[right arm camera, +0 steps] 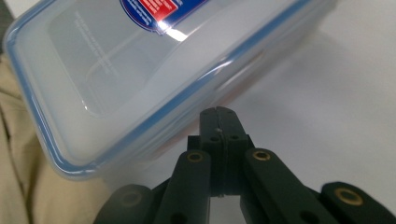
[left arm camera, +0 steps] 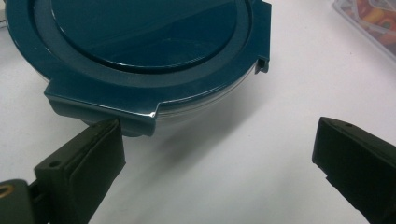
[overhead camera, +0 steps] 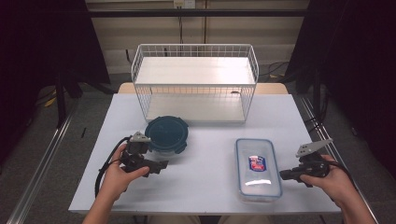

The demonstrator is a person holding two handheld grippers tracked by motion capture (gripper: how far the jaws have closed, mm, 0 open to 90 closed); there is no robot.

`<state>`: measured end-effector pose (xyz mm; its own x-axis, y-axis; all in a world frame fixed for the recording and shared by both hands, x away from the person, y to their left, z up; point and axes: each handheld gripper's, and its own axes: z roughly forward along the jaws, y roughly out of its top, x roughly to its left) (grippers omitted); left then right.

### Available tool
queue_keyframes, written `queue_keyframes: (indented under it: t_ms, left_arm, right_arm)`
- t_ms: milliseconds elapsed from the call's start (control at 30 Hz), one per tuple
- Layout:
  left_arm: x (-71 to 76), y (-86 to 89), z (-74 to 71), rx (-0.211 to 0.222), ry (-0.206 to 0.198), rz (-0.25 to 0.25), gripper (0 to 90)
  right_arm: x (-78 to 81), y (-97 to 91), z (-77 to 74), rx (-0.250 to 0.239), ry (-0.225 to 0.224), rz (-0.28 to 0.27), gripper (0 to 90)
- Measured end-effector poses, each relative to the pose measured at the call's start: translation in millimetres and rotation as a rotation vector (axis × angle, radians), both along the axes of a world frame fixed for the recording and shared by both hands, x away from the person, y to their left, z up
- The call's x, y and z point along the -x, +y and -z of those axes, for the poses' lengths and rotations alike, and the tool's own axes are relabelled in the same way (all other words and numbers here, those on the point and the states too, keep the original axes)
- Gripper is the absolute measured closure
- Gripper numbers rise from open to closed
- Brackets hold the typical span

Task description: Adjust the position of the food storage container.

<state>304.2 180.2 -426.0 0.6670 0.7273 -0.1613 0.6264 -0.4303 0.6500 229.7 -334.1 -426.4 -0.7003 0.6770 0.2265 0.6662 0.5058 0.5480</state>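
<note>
The left gripper is held with its jaws spread wide and empty, just beside the near edge of the round teal-lidded container, which is set on the white table in front of the wire shelf rack. The right gripper is seen with its jaws pressed together on nothing, its tip close to the right side of the clear rectangular container lying to the right on the table.

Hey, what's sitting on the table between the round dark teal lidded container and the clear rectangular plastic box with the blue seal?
Nothing: in the high view, bare white table separates the round teal container from the clear rectangular box.
</note>
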Motion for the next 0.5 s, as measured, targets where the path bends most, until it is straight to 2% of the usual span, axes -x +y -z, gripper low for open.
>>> queue_keyframes:
  t_ms: [233,367,467,500]
  left_arm:
    - [1.6,0.5,0.2,0.002,-0.002,-0.009,2.3]
    - [3.3,0.7,-0.3,-0.006,0.000,-0.002,2.3]
    - [4.2,1.1,1.1,0.005,0.006,-0.008,2.3]
    - [4.3,2.1,0.7,-0.008,0.007,-0.004,2.3]
  right_arm:
    - [-5.0,23.6,3.2,0.007,-0.014,-0.054,90.0]
    - [-7.7,37.1,6.6,-0.013,-0.009,-0.086,90.0]
    - [-8.8,42.7,7.8,-0.028,-0.009,-0.100,90.0]
    - [-9.5,45.8,7.9,-0.031,-0.008,-0.113,90.0]
